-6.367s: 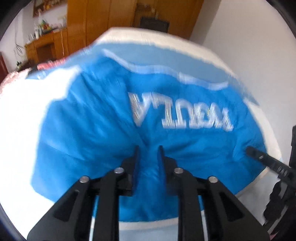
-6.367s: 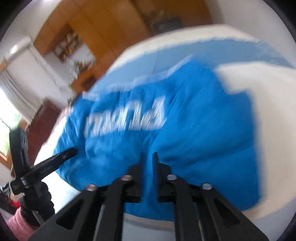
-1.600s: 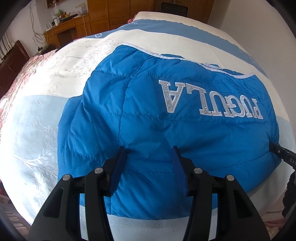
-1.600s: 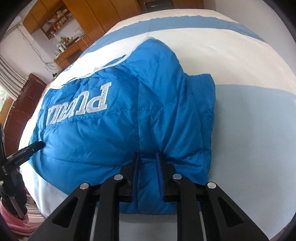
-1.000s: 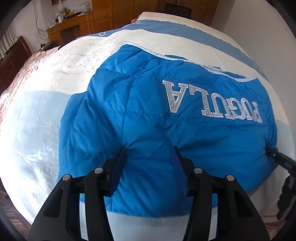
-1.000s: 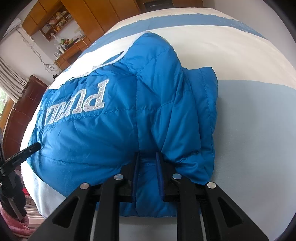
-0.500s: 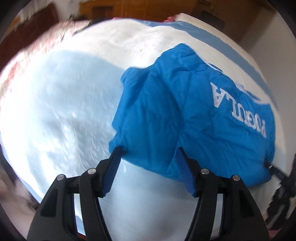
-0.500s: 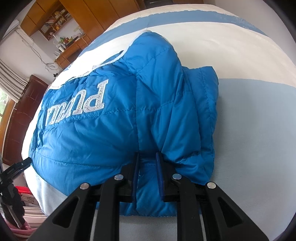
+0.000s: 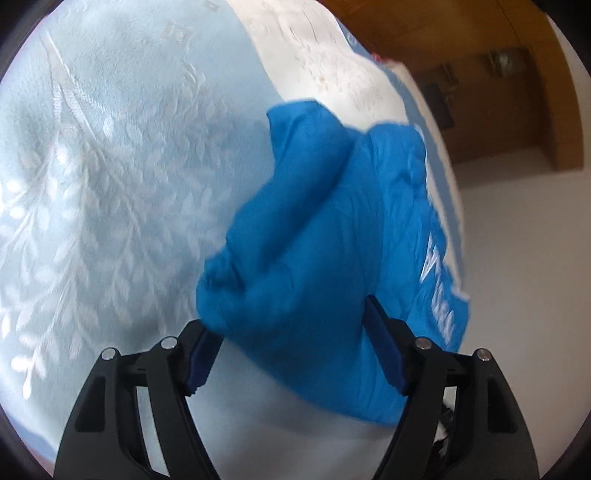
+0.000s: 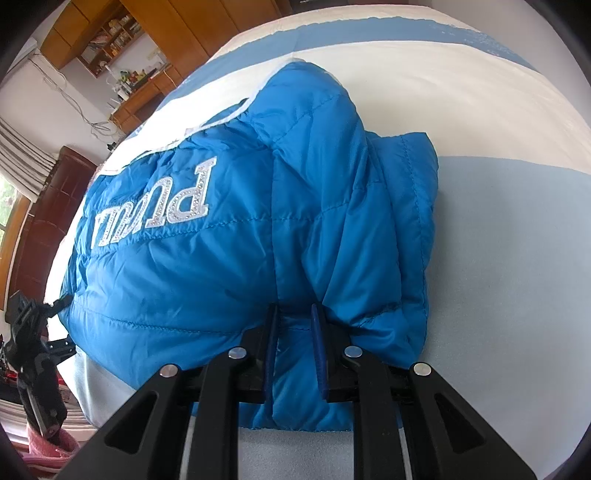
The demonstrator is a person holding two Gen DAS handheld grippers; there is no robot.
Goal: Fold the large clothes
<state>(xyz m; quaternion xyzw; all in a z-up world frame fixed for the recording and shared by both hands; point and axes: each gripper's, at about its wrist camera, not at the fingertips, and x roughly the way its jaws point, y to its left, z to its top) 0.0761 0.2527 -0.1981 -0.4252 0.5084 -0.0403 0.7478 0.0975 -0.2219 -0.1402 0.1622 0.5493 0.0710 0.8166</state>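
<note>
Wooden cupboards (image 10: 177, 26) stand behind the bed (image 10: 498, 229), and on its pale blue and white cover lies the blue jacket (image 10: 229, 266), partly folded. The right gripper (image 10: 293, 347) has its fingers pressed together on a fold at the near edge. The left gripper (image 9: 291, 332) has its fingers apart and opening, with the bunched sleeve end between them. If they close on too thick a bunch, the slippery fabric may slide out, and the fold may fall open.
</note>
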